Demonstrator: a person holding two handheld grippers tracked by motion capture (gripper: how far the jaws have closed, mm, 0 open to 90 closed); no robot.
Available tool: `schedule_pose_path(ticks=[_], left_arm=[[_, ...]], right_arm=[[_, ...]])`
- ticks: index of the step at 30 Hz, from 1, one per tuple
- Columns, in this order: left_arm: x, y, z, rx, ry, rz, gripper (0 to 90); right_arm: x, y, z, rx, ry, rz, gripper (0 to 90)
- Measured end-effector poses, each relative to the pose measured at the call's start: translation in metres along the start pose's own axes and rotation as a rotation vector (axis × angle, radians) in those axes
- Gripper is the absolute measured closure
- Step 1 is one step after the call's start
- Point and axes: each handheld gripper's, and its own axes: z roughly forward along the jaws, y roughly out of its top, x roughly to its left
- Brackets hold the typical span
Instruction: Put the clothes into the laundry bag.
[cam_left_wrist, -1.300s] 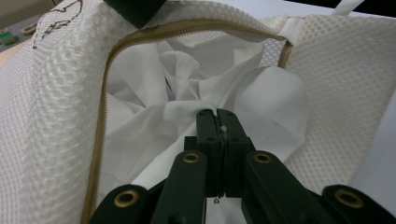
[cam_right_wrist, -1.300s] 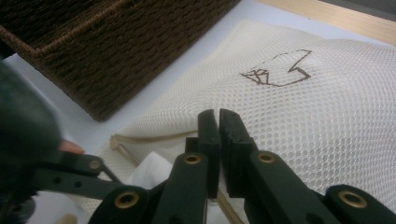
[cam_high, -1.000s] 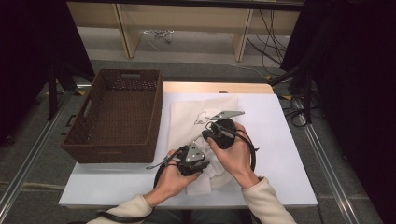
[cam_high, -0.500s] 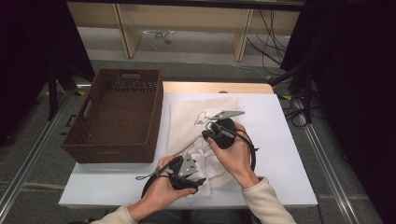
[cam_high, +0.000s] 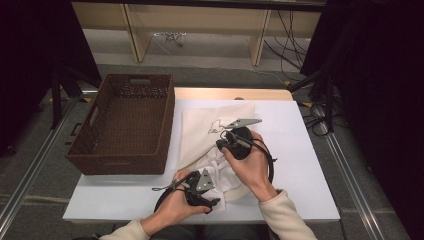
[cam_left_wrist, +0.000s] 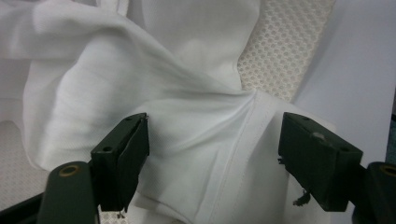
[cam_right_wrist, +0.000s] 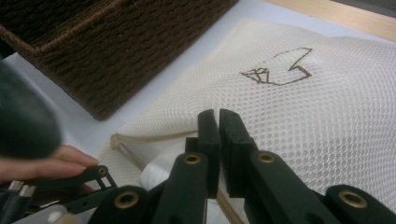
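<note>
Lying on the white table, just right of the brown woven basket: a cream mesh bag, honeycomb weave, with a small brown line drawing stitched on its upper face and a cord-edged opening at the near end. Spilling from that opening, a white garment, soft and rumpled, finely ribbed, with a stitched seam running down the fold.

Left tool released, jaws just spread wide, the white cloth lying between them with neither pad pressing on it; seen from above at the near table edge, beside the bunched cloth.

Right tool clenched, jaws shut on the rim of the mesh bag at its mouth, fabric pinched between the pads; seen from above resting on the bag's middle.
</note>
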Motion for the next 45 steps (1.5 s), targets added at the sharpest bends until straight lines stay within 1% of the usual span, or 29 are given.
schedule_pose_path(ticks=[3, 4, 5, 6, 8, 9, 11, 13, 15, 16, 17, 19, 20, 23, 25, 28, 30, 31, 32, 33, 36, 37, 38, 40, 41, 42, 43, 44, 45], left_arm=[[0.0, 0.0, 0.001, 0.004, -0.005, -0.012, 25.4], [0.001, 0.0, 0.002, 0.006, -0.013, -0.023, 26.2], [0.002, 0.0, 0.003, 0.008, -0.019, -0.03, 27.1], [0.002, 0.0, 0.003, 0.009, -0.025, -0.044, 28.4], [0.004, 0.001, 0.003, 0.01, -0.039, -0.051, 31.2], [0.005, 0.001, 0.002, 0.012, -0.047, -0.054, 32.9], [0.006, 0.002, 0.002, 0.005, -0.055, -0.075, 39.2], [0.009, 0.002, 0.002, 0.015, -0.056, -0.089, 43.1], [0.009, 0.003, 0.002, 0.016, -0.063, -0.101, 47.1], [0.01, 0.003, 0.002, 0.017, -0.066, -0.1, 48.7], [0.01, 0.003, 0.002, 0.014, -0.068, -0.115, 51.3], [0.012, 0.004, 0.002, 0.016, -0.08, -0.127, 57.7], [0.011, 0.004, 0.002, 0.014, -0.083, -0.142, 59.7], [0.013, 0.005, 0.001, 0.025, -0.094, -0.143, 65.5], [0.011, 0.006, 0.002, 0.022, -0.103, -0.155, 68.8], [0.011, 0.007, 0.001, 0.026, -0.092, -0.149, 74.9], [0.012, 0.007, -0.001, 0.026, -0.088, -0.131, 80.9], [0.011, 0.007, -0.001, 0.022, -0.083, -0.138, 83.1], [0.011, 0.007, 0.0, 0.016, -0.08, -0.146, 83.5], [0.012, 0.007, -0.001, 0.022, -0.085, -0.132, 83.8], [0.011, 0.007, -0.001, 0.006, -0.082, -0.153, 84.3], [0.012, 0.008, -0.002, -0.001, -0.077, -0.149, 84.5], [0.012, 0.009, -0.003, -0.014, -0.062, -0.147, 84.7], [0.014, 0.011, -0.003, -0.034, -0.057, -0.16, 84.7], [0.015, 0.012, -0.004, -0.037, -0.044, -0.159, 84.8], [0.016, 0.014, -0.004, -0.043, -0.044, -0.159, 84.8], [0.017, 0.015, -0.003, -0.046, -0.036, -0.155, 84.8], [0.018, 0.016, -0.001, -0.058, -0.033, -0.167, 84.8], [0.019, 0.017, 0.0, -0.06, -0.034, -0.165, 84.8]], right_arm=[[0.0, 0.0, 0.0, 0.0, 0.002, 0.003, 88.7], [0.001, 0.0, 0.0, 0.0, 0.002, 0.002, 88.7], [0.002, 0.0, 0.0, 0.006, 0.0, 0.019, 88.7], [0.002, 0.0, 0.0, 0.007, 0.0, 0.02, 88.7], [0.002, 0.0, 0.0, 0.007, 0.0, 0.019, 88.7], [0.001, 0.0, 0.0, 0.001, 0.003, 0.004, 88.7], [0.0, 0.0, 0.0, -0.001, 0.001, -0.003, 88.7], [0.0, 0.0, 0.0, 0.002, 0.002, 0.0, 88.7], [0.001, 0.0, 0.0, 0.001, 0.003, 0.003, 88.7], [0.001, 0.0, 0.0, 0.001, 0.002, 0.004, 88.7], [0.001, 0.0, 0.0, 0.001, 0.002, 0.004, 88.7], [0.001, 0.0, 0.0, 0.003, 0.003, 0.003, 88.7], [0.002, 0.0, 0.0, 0.008, 0.004, 0.018, 88.7], [0.002, 0.0, 0.0, 0.009, 0.002, 0.019, 88.6], [0.001, 0.0, 0.0, 0.004, 0.003, 0.003, 88.6], [0.001, 0.0, -0.001, 0.005, 0.003, 0.004, 88.7], [0.001, 0.0, -0.001, 0.005, 0.003, 0.004, 88.6], [0.001, 0.0, 0.0, 0.005, 0.004, 0.004, 88.6], [0.002, 0.0, -0.001, 0.01, 0.004, 0.018, 88.6], [0.002, 0.0, 0.0, 0.009, 0.004, 0.018, 88.7], [0.002, 0.0, 0.0, 0.011, 0.001, 0.018, 88.6], [0.002, 0.0, 0.0, 0.008, 0.0, 0.019, 88.7], [0.003, 0.0, 0.0, 0.011, 0.003, 0.036, 88.7], [0.003, 0.0, 0.0, 0.008, 0.001, 0.018, 88.7], [0.002, 0.0, 0.0, 0.006, -0.001, 0.008, 88.7], [0.002, 0.0, 0.0, 0.003, 0.0, 0.005, 88.6], [0.003, 0.0, 0.0, 0.007, 0.002, 0.013, 88.7], [0.003, 0.0, 0.0, 0.005, 0.0, 0.013, 88.6], [0.003, 0.0, -0.001, 0.007, 0.002, 0.013, 88.6]])
